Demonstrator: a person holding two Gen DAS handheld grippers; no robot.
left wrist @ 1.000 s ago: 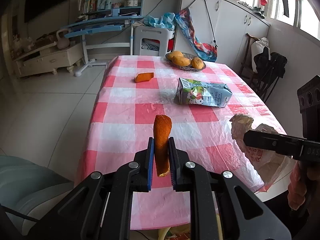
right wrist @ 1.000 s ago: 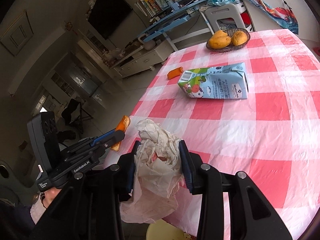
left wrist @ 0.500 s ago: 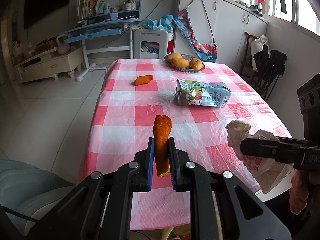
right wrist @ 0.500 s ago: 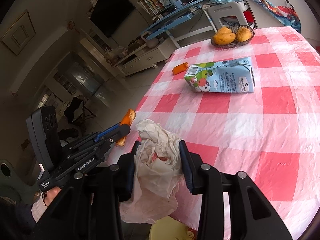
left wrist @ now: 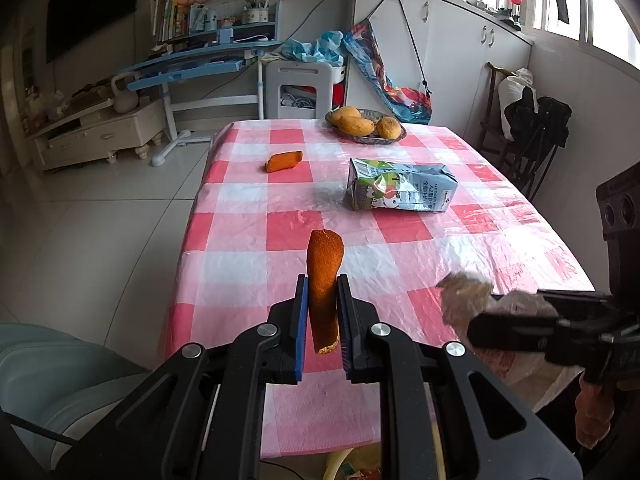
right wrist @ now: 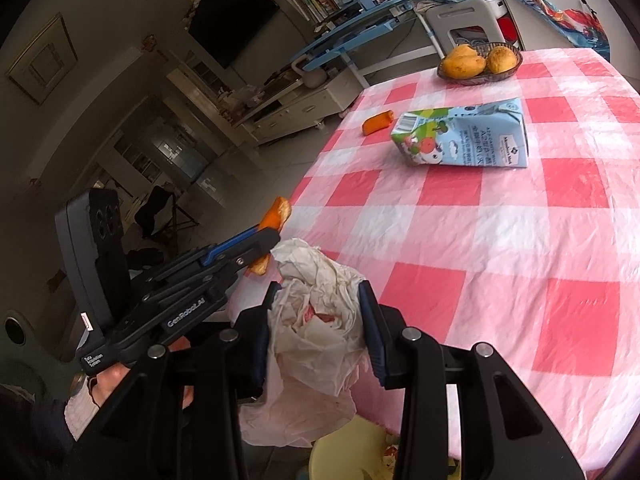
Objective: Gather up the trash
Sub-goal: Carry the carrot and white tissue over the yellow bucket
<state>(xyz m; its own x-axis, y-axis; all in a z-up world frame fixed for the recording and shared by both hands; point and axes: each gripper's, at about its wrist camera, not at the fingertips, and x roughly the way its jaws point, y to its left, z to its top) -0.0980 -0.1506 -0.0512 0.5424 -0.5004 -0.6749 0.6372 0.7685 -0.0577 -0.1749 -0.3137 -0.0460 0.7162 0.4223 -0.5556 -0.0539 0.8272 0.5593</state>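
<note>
- We see the left gripper (left wrist: pixel 323 328), black plastic arms with blue ribbed pads, pinching a curled strip of orange peel (left wrist: pixel 324 280); the peel stands upright between the pads, rough and pitted on the outside, pale pith showing at its lower cut end.
- The right gripper (right wrist: pixel 318 328) is closed on a crumpled wad of thin white paper wrapper (right wrist: pixel 316 320) with red print; the wrinkled sheet bulges between the fingers and hangs loose below them.
- Both grippers sit at the near edge of the table, close beside each other; from the right wrist view the left one shows side-on, peel poking out above and below its fingers.
- Under the near edge, part of a pale yellow round container (right wrist: pixel 352 452) shows; we cannot tell what is in it.
- The table wears a glossy pink-and-white checked plastic cloth (left wrist: pixel 400 248), lightly wrinkled.
- Mid-table, a blue-and-green printed drink carton (left wrist: pixel 400 190) lies on its side, boxy, one end dented.
- Left of and beyond it, apart, lies a second small curled piece of orange peel (left wrist: pixel 284 161).
- At the far end, a shallow woven basket (left wrist: pixel 366 136) holds smooth yellow-orange fruit (left wrist: pixel 356 124).
- Beyond the table: a white plastic stool (left wrist: pixel 304 84) and a blue desk (left wrist: pixel 200 66).
</note>
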